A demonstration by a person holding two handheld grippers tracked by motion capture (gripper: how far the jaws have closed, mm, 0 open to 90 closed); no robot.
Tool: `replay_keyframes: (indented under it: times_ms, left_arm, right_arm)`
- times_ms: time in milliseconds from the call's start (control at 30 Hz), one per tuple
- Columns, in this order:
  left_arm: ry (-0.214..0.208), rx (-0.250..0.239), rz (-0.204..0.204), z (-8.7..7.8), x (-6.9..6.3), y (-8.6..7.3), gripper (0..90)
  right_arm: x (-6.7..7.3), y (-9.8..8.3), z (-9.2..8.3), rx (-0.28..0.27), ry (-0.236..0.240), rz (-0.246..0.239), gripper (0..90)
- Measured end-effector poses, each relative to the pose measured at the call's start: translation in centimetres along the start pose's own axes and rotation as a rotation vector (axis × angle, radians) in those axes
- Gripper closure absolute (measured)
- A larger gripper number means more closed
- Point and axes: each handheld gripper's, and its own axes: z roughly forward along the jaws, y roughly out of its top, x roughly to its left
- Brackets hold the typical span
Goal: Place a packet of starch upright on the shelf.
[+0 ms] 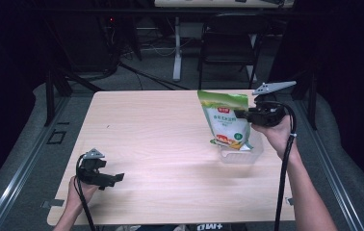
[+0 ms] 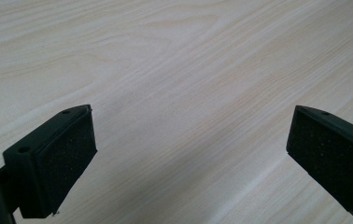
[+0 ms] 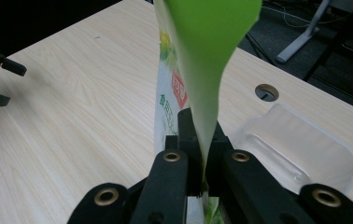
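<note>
Brightly lit table (image 1: 170, 144), dark surroundings, slightly soft focus

A lab-like recording room: pale wooden table (image 1: 161, 144) ringed by dark curtains, a black folding chair (image 1: 229, 45) and floor cables (image 1: 156, 48) beyond the grippers.

Wooden table (image 1: 161, 139) bears a tray (image 1: 240, 153) (clear plastic).

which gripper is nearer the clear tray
Right. The right gripper holds the green bag just above the clear tray; the left gripper sits open far across the table near its front left corner.
</note>
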Motion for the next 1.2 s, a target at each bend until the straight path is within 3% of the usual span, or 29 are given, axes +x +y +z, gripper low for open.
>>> replay_keyframes:
  times_ms: [500,1133,1200]
  left_arm:
    - [0.000,0.003,0.003,0.0,0.0,0.0,1.4]
    - [-0.002,0.008,0.005,0.0,0.0,0.0,1.4]
    - [-0.002,0.007,0.003,0.0,0.0,0.0,1.4]
  right_arm:
    - [-1.5,-1.7,0.4,0.005,-0.030,0.030,90.0]
    - [-4.1,-4.7,0.8,-0.038,-0.074,0.033,90.0]
    - [-4.3,-5.0,1.0,-0.017,-0.084,0.023,90.0]
